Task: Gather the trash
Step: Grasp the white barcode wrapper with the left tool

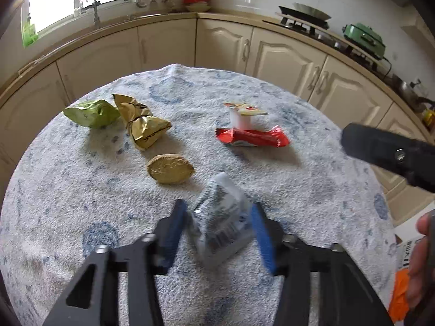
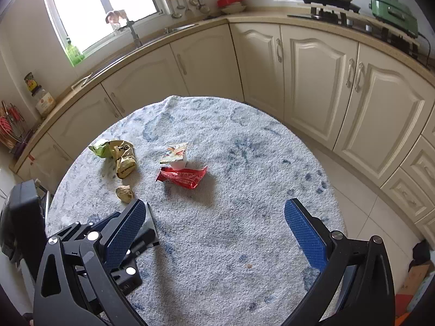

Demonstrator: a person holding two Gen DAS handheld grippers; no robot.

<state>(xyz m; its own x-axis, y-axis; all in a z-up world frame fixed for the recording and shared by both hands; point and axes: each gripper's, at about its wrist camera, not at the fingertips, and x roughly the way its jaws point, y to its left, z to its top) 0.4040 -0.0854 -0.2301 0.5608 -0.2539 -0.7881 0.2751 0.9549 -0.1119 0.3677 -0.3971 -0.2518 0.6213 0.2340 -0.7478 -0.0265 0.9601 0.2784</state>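
Observation:
My left gripper (image 1: 217,217) is shut on a silver-white printed wrapper (image 1: 221,220), tilted between its blue pads just above the table. On the cloth-covered table (image 1: 312,203) lie a green wrapper (image 1: 91,114), a gold wrapper (image 1: 142,125), a crumpled tan ball (image 1: 170,169), a red wrapper (image 1: 252,137) and a small white cup with peeled lid (image 1: 243,115). My right gripper (image 2: 214,214) is open and empty above the table's near side. In its view the red wrapper (image 2: 183,176), cup (image 2: 178,159), gold wrapper (image 2: 123,157) and tan ball (image 2: 125,193) lie ahead.
Cream kitchen cabinets (image 2: 312,81) and a counter curve around the table. A stove with a pan (image 1: 304,17) and a green appliance (image 1: 364,39) stand at the right. An orange object (image 1: 399,296) and a box lie on the floor at the right.

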